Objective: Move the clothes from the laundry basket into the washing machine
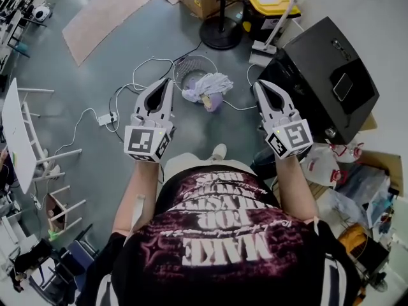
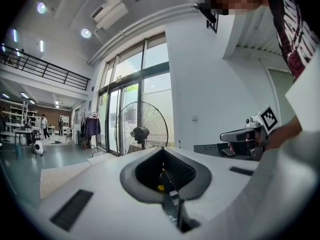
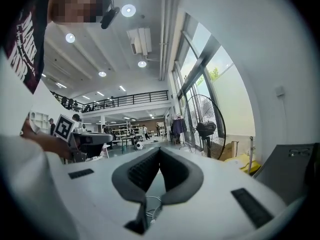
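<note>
Hand-held gripper, left (image 1: 169, 81) — fan (image 1: 220, 40), cables (image 1: 151, 59) beyond

The grey floor (image 1: 95, 62) carries a round wire laundry basket (image 1: 189, 61) of pale clothes (image 1: 207, 87), a fan's black base (image 1: 220, 41) just behind it, white cables (image 1: 127, 88) with a power strip (image 1: 105, 118), a tan mat (image 1: 108, 8) and the black washing machine (image 1: 319, 75)
</note>
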{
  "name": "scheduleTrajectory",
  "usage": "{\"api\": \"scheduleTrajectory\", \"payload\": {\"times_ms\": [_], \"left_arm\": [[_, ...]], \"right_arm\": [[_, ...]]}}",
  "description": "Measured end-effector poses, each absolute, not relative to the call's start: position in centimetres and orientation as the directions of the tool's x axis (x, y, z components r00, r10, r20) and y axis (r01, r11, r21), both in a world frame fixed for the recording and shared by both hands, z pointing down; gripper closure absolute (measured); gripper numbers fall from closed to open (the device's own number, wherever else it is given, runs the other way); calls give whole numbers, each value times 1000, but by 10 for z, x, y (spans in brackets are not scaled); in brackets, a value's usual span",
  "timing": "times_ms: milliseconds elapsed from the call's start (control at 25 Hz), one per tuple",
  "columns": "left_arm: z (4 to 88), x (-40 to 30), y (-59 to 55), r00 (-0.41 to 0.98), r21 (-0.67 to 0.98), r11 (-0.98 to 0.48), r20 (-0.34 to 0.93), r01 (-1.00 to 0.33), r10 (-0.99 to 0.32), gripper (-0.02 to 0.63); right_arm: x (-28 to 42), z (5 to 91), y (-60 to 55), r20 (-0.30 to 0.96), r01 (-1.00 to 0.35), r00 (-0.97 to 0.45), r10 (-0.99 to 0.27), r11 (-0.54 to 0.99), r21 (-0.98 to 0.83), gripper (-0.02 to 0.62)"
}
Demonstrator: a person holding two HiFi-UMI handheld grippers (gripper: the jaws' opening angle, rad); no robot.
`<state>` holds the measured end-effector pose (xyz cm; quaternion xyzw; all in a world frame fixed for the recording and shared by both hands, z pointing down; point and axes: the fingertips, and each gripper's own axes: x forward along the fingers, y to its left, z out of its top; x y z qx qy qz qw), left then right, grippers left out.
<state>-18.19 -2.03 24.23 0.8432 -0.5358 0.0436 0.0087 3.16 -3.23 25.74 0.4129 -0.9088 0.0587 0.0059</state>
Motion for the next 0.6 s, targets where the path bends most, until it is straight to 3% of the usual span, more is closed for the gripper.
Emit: {"api": "scheduleTrajectory", "payload": {"times_ms": [600], "left_arm": [[239, -143, -40, 464, -66, -470, 89, -880, -881, 601]], "right_arm": [[60, 269, -42, 47, -759, -647, -761, 636, -138, 592]]}}
